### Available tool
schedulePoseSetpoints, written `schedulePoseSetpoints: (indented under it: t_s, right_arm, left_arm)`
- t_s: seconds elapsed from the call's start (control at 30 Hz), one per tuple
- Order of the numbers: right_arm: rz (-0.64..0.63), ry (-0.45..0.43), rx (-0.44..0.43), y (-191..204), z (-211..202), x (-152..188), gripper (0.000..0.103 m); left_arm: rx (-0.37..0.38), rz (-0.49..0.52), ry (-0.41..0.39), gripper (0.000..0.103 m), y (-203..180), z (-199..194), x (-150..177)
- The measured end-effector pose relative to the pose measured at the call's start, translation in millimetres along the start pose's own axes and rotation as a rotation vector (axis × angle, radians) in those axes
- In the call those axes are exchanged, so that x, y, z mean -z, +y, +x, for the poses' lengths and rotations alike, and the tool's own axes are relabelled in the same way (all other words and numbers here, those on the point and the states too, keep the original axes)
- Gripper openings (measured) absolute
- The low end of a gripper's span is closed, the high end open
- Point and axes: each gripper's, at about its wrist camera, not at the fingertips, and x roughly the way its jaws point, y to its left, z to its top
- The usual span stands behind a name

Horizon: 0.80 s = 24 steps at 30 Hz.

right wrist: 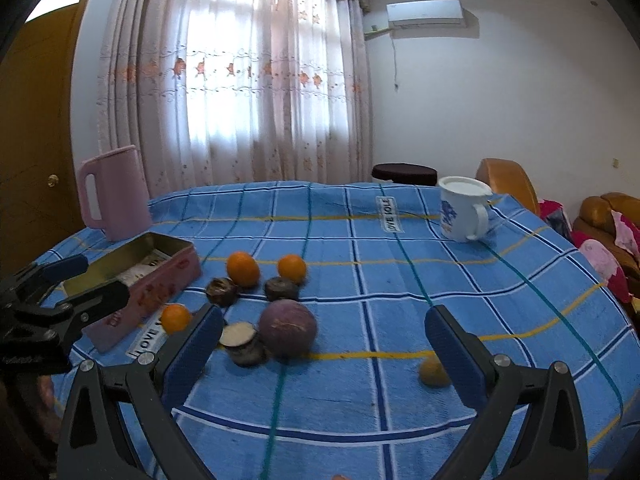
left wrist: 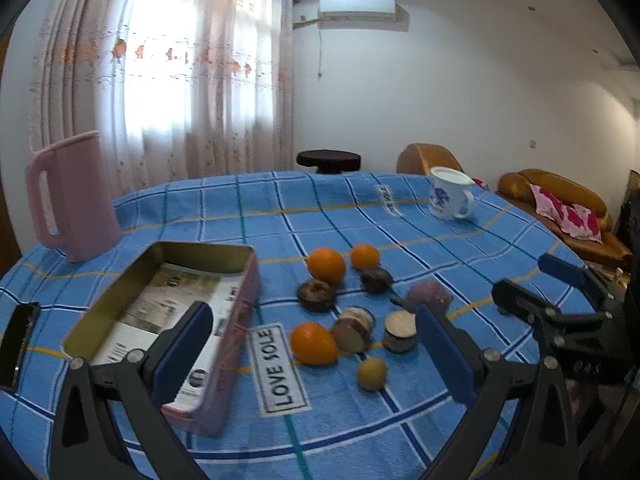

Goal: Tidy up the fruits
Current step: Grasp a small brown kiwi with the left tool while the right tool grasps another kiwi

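Note:
Fruits lie loose on the blue checked tablecloth [left wrist: 360,432]: three oranges [left wrist: 313,343] [right wrist: 242,269], several dark brown fruits [left wrist: 317,294] [right wrist: 221,291], a cut dark fruit [left wrist: 399,331] [right wrist: 242,344], a purple round fruit [right wrist: 287,328] [left wrist: 426,295] and a small yellow fruit [left wrist: 371,373] [right wrist: 433,372]. An open pink tin box [left wrist: 176,320] [right wrist: 136,292] stands left of them. My left gripper [left wrist: 316,352] is open above the near fruits. My right gripper [right wrist: 324,350] is open, the purple fruit between its fingers' line; it also shows in the left wrist view [left wrist: 532,284].
A pink jug [left wrist: 74,200] [right wrist: 114,196] stands at the back left. A white mug [left wrist: 450,194] [right wrist: 464,208] stands at the back right. A dark phone [left wrist: 16,344] lies at the left edge. Sofas [left wrist: 560,208] stand beyond the table.

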Motion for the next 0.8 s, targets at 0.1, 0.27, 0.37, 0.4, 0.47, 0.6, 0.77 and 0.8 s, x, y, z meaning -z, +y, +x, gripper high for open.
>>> schedulePoseSetpoints:
  t_s: [0.1,0.27,0.37,0.4,0.47,0.6,0.77,0.8]
  right_arm:
    - [-0.008,0.012,0.039,-8.9,3.1,5.1,0.102]
    - [-0.011,0.05,0.108,-30.0,8.2,16.2,0.1]
    - [0.012,0.086,0.127,-47.1,13.2,22.0,0.086]
    - [0.02,0.106,0.125,-52.4,16.8,23.9,0.076]
    - [0.025,0.141,0.127,-59.5,22.6,26.5,0.07]
    - [0.037,0.166,0.117,-67.7,27.0,31.3,0.069]
    - [0.021,0.229,0.074,-64.5,40.5,36.6,0.052]
    - [0.02,0.237,0.076,-64.3,43.1,38.2,0.052]
  left_arm:
    - [0.006,0.02,0.032,0.103,-6.1,8.3,5.6]
    - [0.047,0.033,0.058,0.1,-16.3,14.8,13.7]
    - [0.089,0.049,0.099,0.089,-25.9,24.1,20.2]
    - [0.101,0.051,0.11,0.087,-27.6,26.9,21.3]
    - [0.119,0.054,0.137,0.084,-31.3,33.3,24.6]
    - [0.142,0.047,0.168,0.072,-32.4,41.1,28.4]
    - [0.184,0.032,0.227,0.052,-31.8,51.7,34.8]
    - [0.19,0.025,0.234,0.052,-31.3,53.4,35.6]
